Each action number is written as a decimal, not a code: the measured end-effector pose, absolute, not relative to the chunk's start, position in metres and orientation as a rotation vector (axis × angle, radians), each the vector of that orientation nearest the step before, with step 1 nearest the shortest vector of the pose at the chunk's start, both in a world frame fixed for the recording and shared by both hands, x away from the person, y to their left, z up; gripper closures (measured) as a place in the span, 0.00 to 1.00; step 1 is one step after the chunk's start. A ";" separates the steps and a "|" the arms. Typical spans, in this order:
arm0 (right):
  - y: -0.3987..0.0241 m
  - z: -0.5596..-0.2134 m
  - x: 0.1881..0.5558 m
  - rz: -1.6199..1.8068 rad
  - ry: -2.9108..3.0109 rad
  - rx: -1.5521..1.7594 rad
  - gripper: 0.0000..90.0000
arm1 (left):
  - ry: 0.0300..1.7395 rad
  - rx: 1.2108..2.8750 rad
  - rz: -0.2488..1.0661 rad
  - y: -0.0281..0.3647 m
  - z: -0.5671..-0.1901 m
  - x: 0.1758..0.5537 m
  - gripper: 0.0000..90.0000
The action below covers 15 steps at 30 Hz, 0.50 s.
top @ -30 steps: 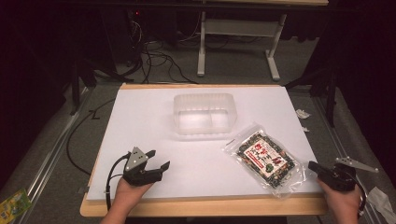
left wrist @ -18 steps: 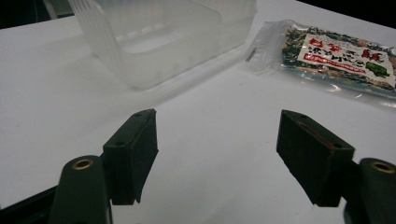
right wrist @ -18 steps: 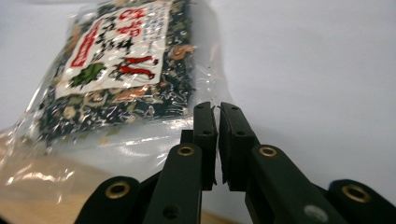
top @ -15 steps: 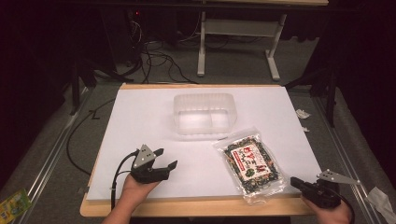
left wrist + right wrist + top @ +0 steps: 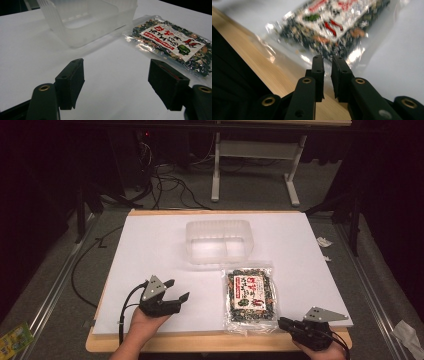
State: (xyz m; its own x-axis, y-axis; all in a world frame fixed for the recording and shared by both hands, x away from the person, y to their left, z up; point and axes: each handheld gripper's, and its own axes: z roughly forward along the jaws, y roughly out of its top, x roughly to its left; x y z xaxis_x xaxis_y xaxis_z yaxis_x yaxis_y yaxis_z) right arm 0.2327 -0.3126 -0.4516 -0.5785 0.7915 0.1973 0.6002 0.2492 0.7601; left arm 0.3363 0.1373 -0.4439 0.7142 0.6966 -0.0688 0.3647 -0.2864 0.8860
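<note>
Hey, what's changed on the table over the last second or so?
The snack packet has turned from slanted to roughly square with the table edge and slid toward the person's left. The right tongs swung in along the near edge and now sit nearly shut at the packet's clear near corner; whether they pinch it is unclear. The left tongs stayed open, shifting only slightly. The clear plastic container stayed put.

Glossy clear-plastic packet (image 5: 250,293), frosted plastic tub (image 5: 219,240), apparently matt white sheet (image 5: 150,250).
</note>
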 end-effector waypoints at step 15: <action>-0.324 -0.447 0.280 1.207 2.109 1.379 0.64 | 0.889 1.880 0.424 0.144 -0.447 0.334 0.33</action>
